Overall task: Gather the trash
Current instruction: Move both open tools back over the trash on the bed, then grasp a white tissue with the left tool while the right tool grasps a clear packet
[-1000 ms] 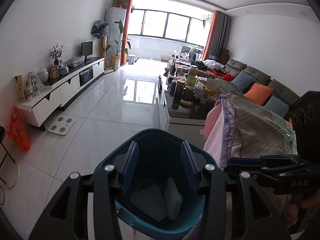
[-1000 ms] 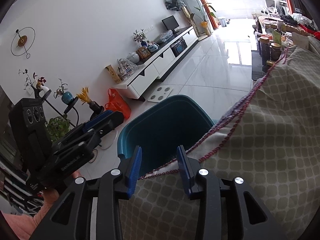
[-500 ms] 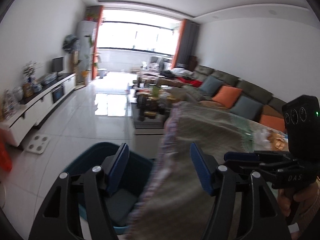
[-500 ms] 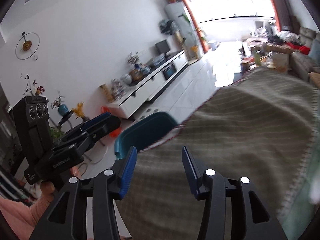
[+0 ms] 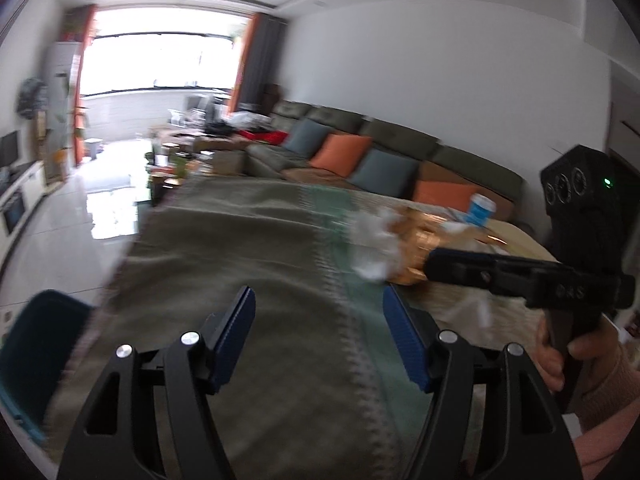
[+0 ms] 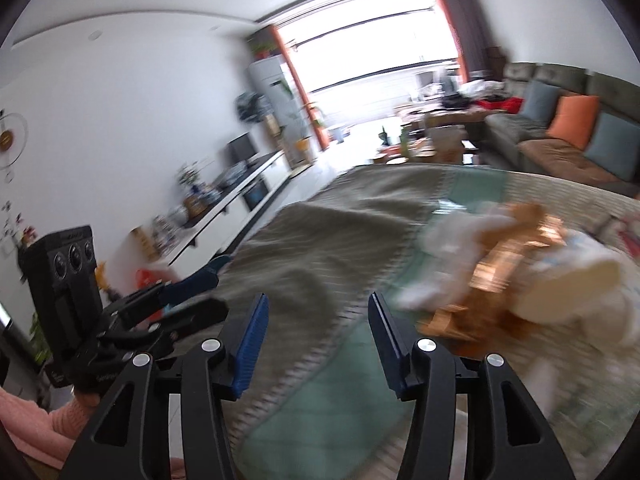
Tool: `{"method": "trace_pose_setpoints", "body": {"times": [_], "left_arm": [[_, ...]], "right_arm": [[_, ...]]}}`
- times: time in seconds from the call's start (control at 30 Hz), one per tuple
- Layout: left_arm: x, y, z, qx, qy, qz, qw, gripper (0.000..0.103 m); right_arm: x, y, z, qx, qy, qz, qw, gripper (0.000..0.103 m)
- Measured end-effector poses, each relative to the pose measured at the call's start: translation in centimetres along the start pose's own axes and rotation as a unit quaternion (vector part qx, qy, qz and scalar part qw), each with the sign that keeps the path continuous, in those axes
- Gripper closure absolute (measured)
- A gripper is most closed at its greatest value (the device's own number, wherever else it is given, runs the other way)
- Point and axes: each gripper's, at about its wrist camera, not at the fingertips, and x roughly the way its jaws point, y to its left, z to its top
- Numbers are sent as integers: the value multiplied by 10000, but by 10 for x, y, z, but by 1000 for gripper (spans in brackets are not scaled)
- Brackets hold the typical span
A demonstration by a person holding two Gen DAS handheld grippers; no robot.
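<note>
**Blurred Trash Pile on a Cloth-Covered Desk**

Bright window light washed out the far end of the living room, and motion blur smeared most of both views. A grey-green checked cloth [image 5: 248, 248] covered the desk, with a pale green band running down it. On the cloth, toward the right of both views, lay the trash pile [image 6: 500, 264]: white crumpled paper [image 5: 374, 240], something shiny and copper-orange [image 6: 508, 276], and a pale rounded piece at the right edge of the right wrist view. What each piece was could not be made out through the blur. A blue-and-white cup [image 5: 480, 210] stood behind the pile, near the sofa [image 5: 360, 136] with its orange and grey cushions.

At the lower left of the left wrist view, a teal bin [image 5: 36, 344] showed only as a slice of rim and wall, cut off by the frame and partly hidden by the cloth's edge; its contents were out of sight.

Jaws on the left gripper [image 5: 318, 338] stood well apart with nothing between them, only cloth below. Jaws on the right gripper [image 6: 316, 338] were opening, also empty, with the trash just to their right. Each gripper appeared in the other's view, held by a hand [image 5: 560, 360] in a pink sleeve [image 6: 48, 420].

A white TV cabinet [image 6: 240, 204] ran along the left wall, its ornaments too blurred to identify.
</note>
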Motion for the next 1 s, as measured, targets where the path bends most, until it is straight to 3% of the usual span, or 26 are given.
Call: {"method": "trace_pose_setpoints", "body": {"times": [0.3,0.67,0.83,1.0], "left_arm": [[49,-65,-13,331,556,-985,9930,36],[89,-99,-18,478,1018,-1363,9843,32],[104,-105,-21,449,1220,-1381,9818,32],[114,-110,-22,378,1357,-1422,9798,32]], "right_arm": [[-51,-60,-19,525,-425,-935,9933,50],[-103,-117,-46,1053,-783,-1855,9738,39],[-110,-139,-62,1369,-733,-1886,9697,35],[-101,-151,-71,1592,-601,-1646,9716,34]]}}
